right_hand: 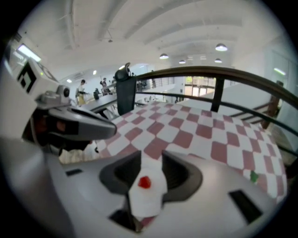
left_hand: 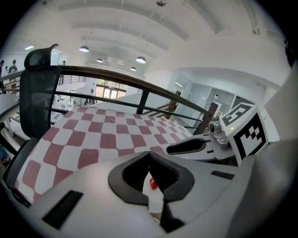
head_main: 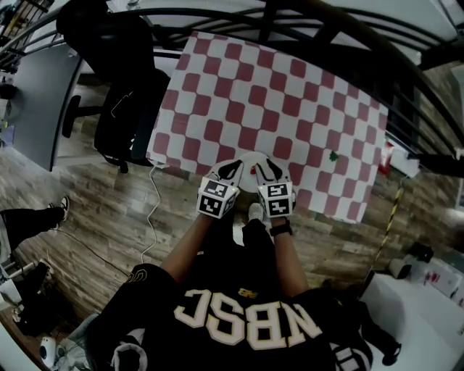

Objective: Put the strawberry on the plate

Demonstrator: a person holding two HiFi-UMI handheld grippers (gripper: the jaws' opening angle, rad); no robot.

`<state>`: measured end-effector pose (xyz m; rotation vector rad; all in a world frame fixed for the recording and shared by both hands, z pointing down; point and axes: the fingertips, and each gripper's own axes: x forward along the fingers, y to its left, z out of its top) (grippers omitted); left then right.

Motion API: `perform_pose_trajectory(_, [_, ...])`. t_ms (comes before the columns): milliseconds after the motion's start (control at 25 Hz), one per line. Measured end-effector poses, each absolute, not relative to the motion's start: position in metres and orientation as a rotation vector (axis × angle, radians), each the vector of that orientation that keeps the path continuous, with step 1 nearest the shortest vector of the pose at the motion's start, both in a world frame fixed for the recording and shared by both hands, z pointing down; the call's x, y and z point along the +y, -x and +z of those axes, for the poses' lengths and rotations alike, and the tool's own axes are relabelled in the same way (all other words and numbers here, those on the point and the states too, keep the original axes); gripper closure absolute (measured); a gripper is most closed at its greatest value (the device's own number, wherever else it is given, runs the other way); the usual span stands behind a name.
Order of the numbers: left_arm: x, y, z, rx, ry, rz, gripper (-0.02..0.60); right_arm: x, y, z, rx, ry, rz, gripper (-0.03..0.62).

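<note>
A small red strawberry (head_main: 253, 172) lies on a white plate (head_main: 250, 157) at the near edge of the red-and-white checkered table (head_main: 275, 101). My left gripper (head_main: 232, 167) hovers over the plate's left side, its tips touching, empty. Through the left gripper (left_hand: 149, 155) I see the strawberry (left_hand: 152, 184) on the plate (left_hand: 156, 203) below. My right gripper (head_main: 267, 167) hangs over the plate's right side. In the right gripper view the right gripper (right_hand: 151, 155) stands slightly open, and the strawberry (right_hand: 145, 182) rests free on the plate (right_hand: 149, 201) beneath the gap.
A small green thing (head_main: 333, 156) lies on the cloth to the right. A black office chair (head_main: 123, 109) stands left of the table, with a white cable (head_main: 152, 210) on the wooden floor. A dark railing (head_main: 341, 22) runs behind the table.
</note>
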<state>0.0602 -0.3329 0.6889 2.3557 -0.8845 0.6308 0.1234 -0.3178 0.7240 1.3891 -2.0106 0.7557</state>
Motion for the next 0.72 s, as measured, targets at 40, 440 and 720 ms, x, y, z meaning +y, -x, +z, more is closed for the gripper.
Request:
perform_pose_trajectory(40, [-0.337, -0.065, 0.678, -0.889, -2.374, 0.612, 0.566, -0.322, -0.127, 0.709, -2.034, -1.417, 0.731, 0.445])
perform_pose_trajectory(440, [-0.365, -0.112, 0.537, -0.955, -2.609, 0.323, 0.566, -0.354, -0.159, 0.552, -2.258, -1.677, 0.376, 0.553])
perform_pose_trajectory(720, [-0.367, -0.124, 0.468, -1.034, -2.770, 0.181, 0.566, -0.351, -0.171, 0.483, -2.325, -1.796, 0.187, 0.576])
